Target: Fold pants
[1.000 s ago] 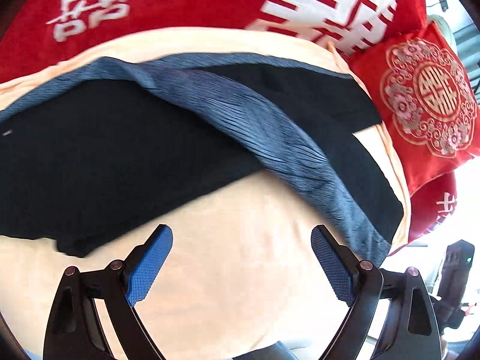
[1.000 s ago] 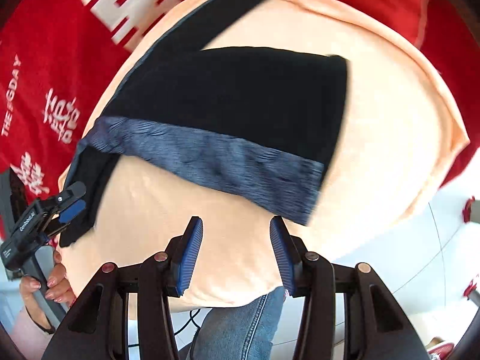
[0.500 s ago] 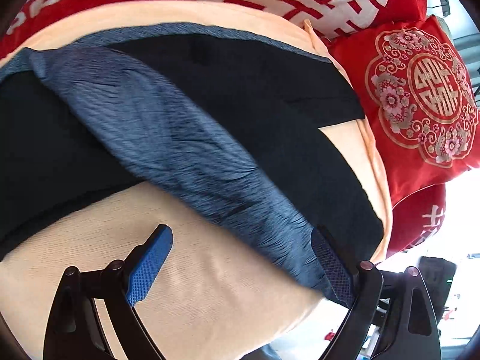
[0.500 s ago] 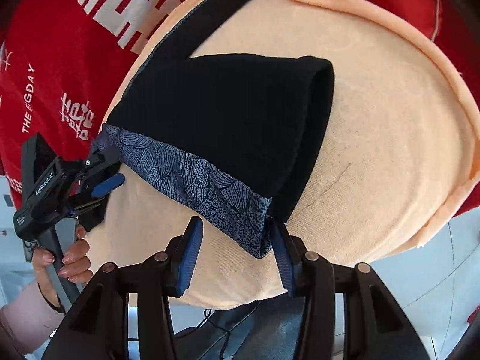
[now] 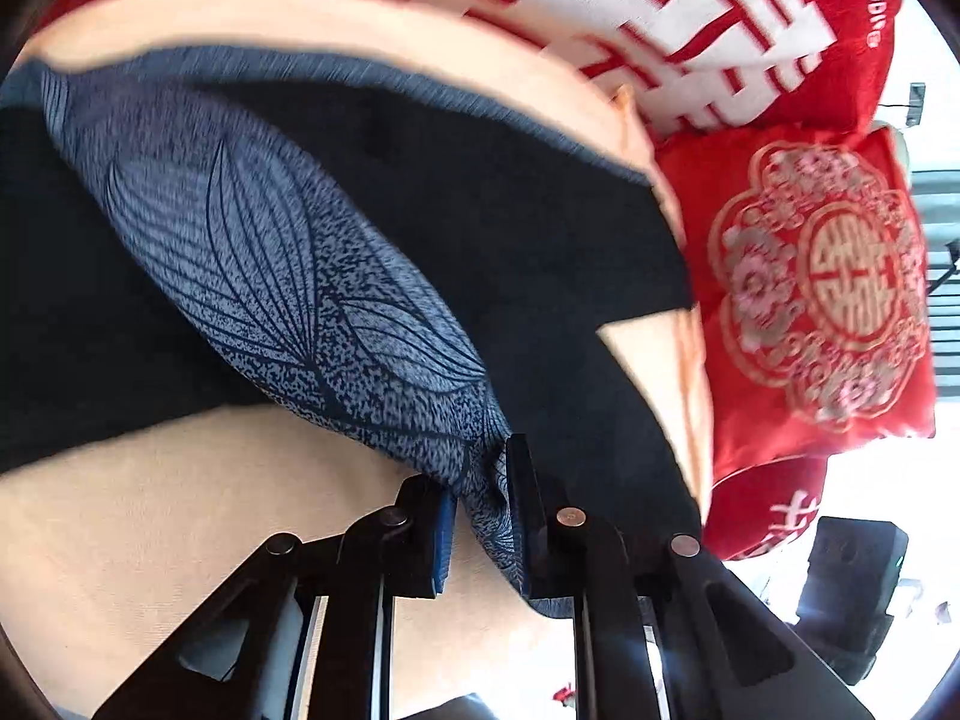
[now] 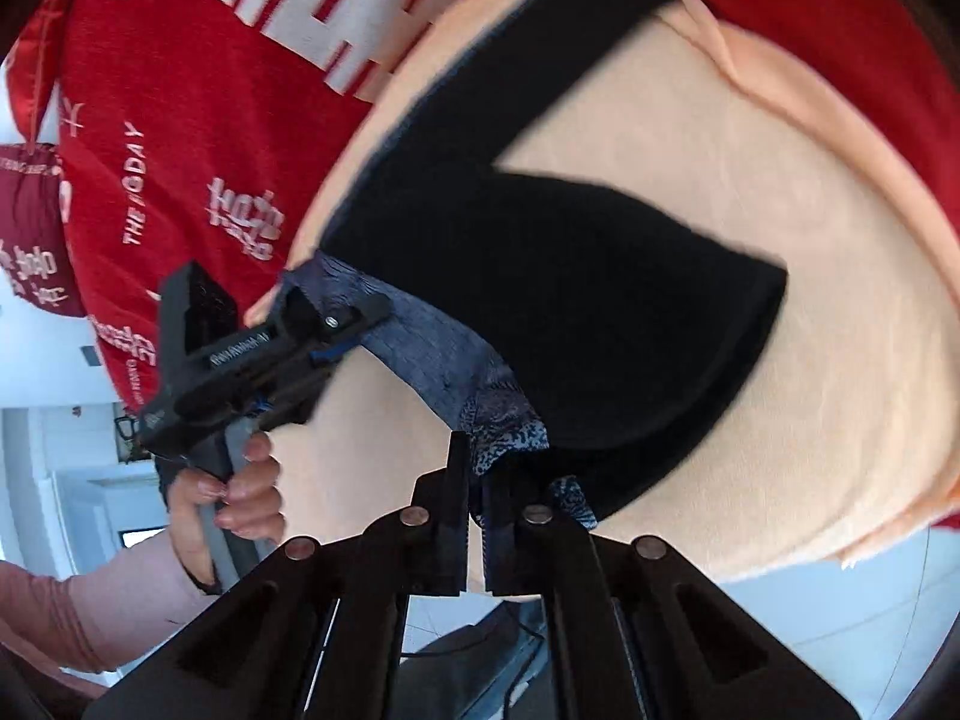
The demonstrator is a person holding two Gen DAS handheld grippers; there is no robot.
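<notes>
A: What have my jaws got, nearest first?

B: My left gripper (image 5: 480,516) is closed tight on the patterned band of the pants (image 5: 288,276), a bunched corner of it pinched between the pads. My right gripper (image 6: 477,516) is closed as well, nipping the same blue leaf-print band (image 6: 504,420) at its other end, with a tuft of cloth poking out past the tips. In the right view my left gripper (image 6: 336,324) shows off to the left, clamped on its end of the band, a hand (image 6: 234,498) round its handle.

A: And where do the pants lie?

B: On a peach cloth (image 5: 180,540) spread over a bed, the band along the near side and the black legs (image 6: 570,312) running to the far side. One leg is folded across; the other reaches away to the far edge. Red cushions (image 5: 822,300) sit beyond, to the right and far.

A: How will it handle?

B: I'd judge it light, thin and quite limp. It drapes and puckers wherever I pinch it, so it won't hold a shape by itself. The band looks the thickest, firmest part, so its two ends seem the right hold. If I lift unevenly, I expect the middle to sag and the legs to drag on the peach cloth, which looks nappy enough to catch.
</notes>
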